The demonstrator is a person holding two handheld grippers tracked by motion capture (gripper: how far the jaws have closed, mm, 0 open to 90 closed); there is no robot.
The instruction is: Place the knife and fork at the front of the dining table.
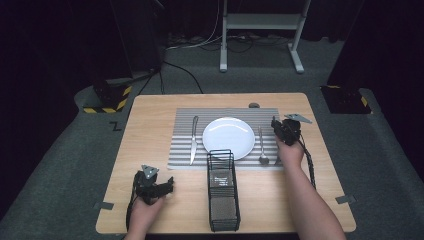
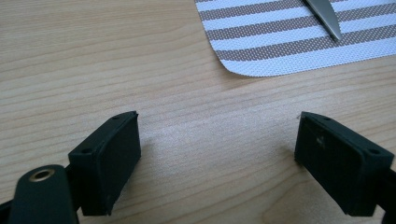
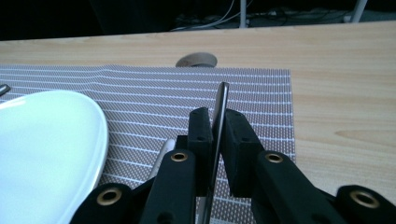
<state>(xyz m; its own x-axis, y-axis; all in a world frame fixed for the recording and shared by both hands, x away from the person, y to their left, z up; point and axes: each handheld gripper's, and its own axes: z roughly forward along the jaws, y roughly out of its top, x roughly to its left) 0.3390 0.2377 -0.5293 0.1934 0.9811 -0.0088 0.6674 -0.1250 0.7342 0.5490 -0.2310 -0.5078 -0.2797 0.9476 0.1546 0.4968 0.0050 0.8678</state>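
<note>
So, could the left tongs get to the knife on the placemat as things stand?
Probably yes. The left tongs are open and empty, and bare table lies between them and the knife. The wire basket stands off to the side, not in the path.

Placemat lies on the counter, toward its far side. Plate sits mid-mat. Knife lies on the mat left of the plate, spoon on the mat just right of it. Wire basket stands in front of the plate, its far end over the mat's near edge. Right hand-held gripper sits right of the spoon, clamping a thin utensil over the mat. Left hand-held gripper sits left of the basket, over bare counter.
</note>
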